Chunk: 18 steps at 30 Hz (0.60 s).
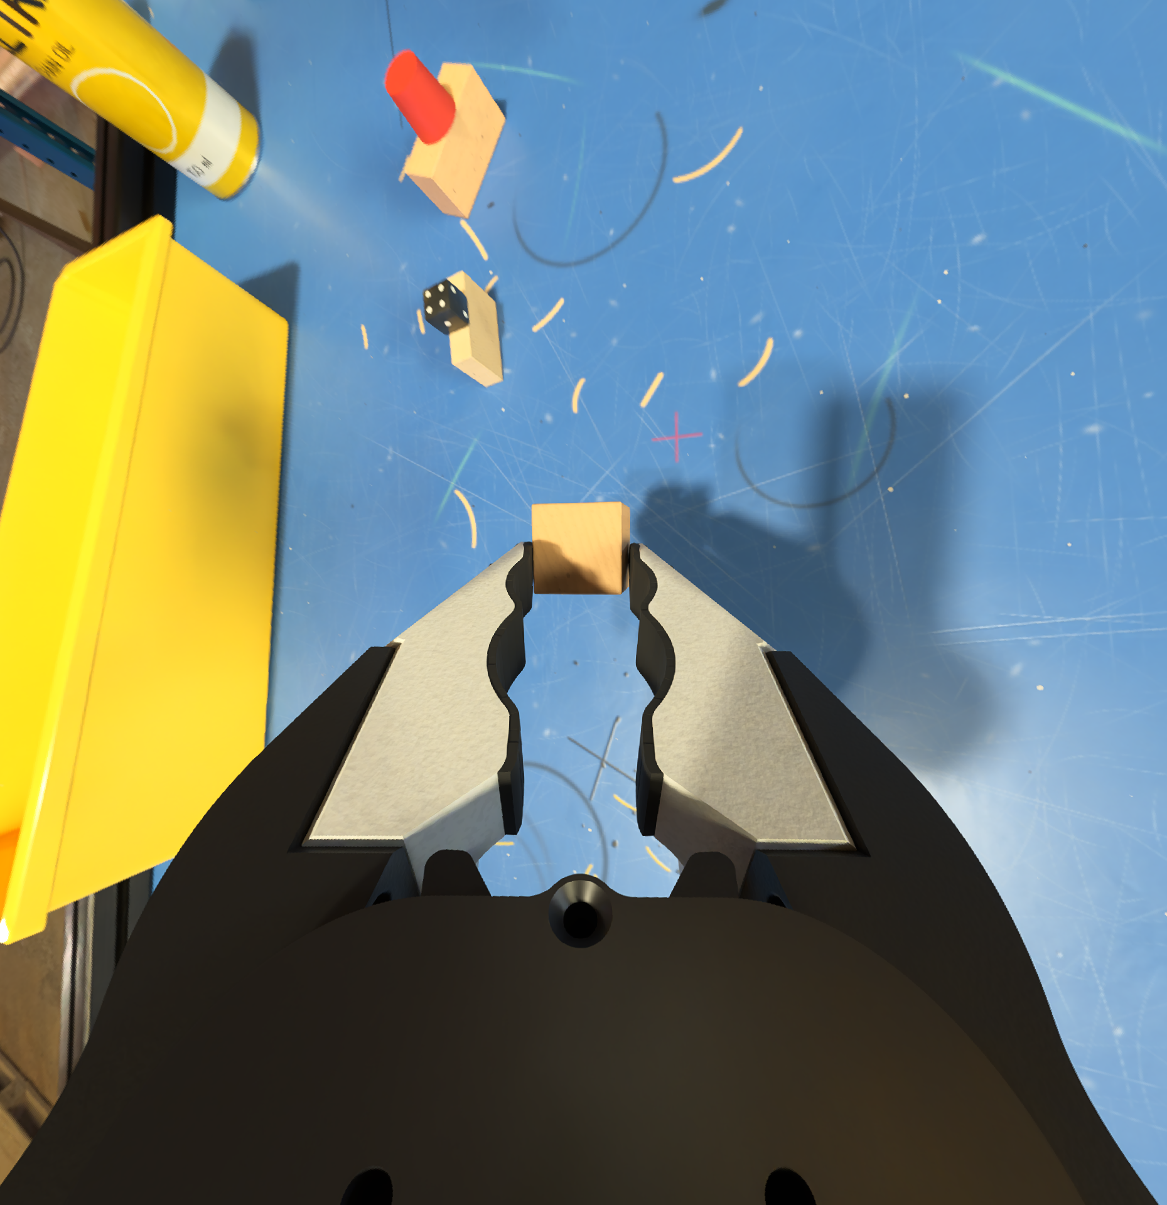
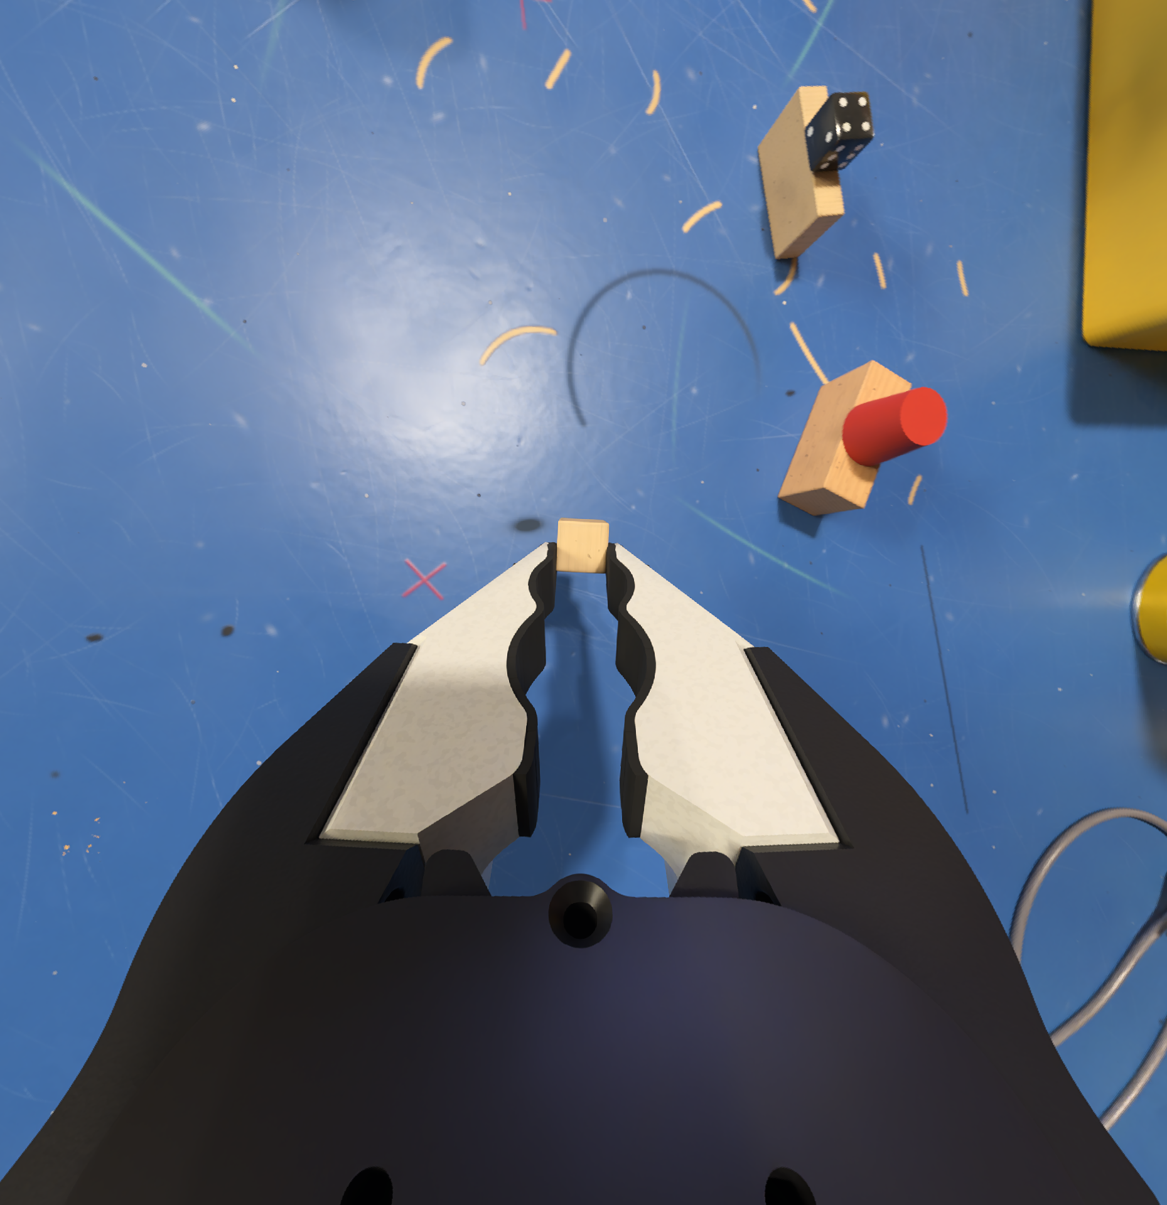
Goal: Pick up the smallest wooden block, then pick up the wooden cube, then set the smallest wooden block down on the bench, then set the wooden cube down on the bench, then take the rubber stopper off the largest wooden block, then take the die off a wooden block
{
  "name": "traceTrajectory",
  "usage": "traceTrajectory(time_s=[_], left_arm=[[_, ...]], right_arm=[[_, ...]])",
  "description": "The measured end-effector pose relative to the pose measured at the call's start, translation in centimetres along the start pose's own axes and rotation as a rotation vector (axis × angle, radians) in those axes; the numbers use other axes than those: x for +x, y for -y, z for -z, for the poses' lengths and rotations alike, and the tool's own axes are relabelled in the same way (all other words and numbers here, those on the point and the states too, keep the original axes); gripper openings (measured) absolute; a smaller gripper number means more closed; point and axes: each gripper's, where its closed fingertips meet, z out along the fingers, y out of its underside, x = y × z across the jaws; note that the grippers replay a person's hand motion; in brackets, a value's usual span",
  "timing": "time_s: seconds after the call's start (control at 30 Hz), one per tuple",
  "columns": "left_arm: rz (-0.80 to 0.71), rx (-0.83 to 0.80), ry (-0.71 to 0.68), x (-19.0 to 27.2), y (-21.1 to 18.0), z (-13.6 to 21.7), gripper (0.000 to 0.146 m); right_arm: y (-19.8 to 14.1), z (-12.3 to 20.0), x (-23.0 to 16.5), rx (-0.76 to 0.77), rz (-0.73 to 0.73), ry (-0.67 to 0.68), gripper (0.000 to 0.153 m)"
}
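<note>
My left gripper (image 1: 580,567) is shut on the wooden cube (image 1: 579,546) and holds it above the blue bench (image 1: 893,261). My right gripper (image 2: 582,559) is shut on the smallest wooden block (image 2: 582,544), also above the bench. The red rubber stopper (image 1: 419,96) stands on the largest wooden block (image 1: 460,143) at the far side in the left wrist view; both show in the right wrist view, stopper (image 2: 893,424) on block (image 2: 825,450). A black die (image 1: 445,305) sits on a narrower wooden block (image 1: 479,339); in the right wrist view the die (image 2: 838,130) is on its block (image 2: 792,182).
A yellow bin (image 1: 143,554) lies along the bench's left edge, and shows at the right wrist view's top right (image 2: 1135,169). A yellow can (image 1: 143,91) lies at the far left, also seen in the right wrist view (image 2: 1164,606). A grey cable (image 2: 1102,945) loops at lower right.
</note>
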Motion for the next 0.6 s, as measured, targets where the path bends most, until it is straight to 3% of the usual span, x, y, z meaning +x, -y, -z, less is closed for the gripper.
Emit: traceTrajectory(time_s=[0.23, 0.6], left_arm=[[0.028, 0.053, -0.010, -1.7, 1.6, -0.8, 0.029], [0.311, 0.071, -0.239, -1.9, -0.4, -5.4, 0.029]], right_arm=[[-0.8, 0.6, 1.0, -0.006, -0.026, -0.017, 0.014], [-4.1, -3.1, 0.6, -0.160, -0.096, 0.098, 0.014]])
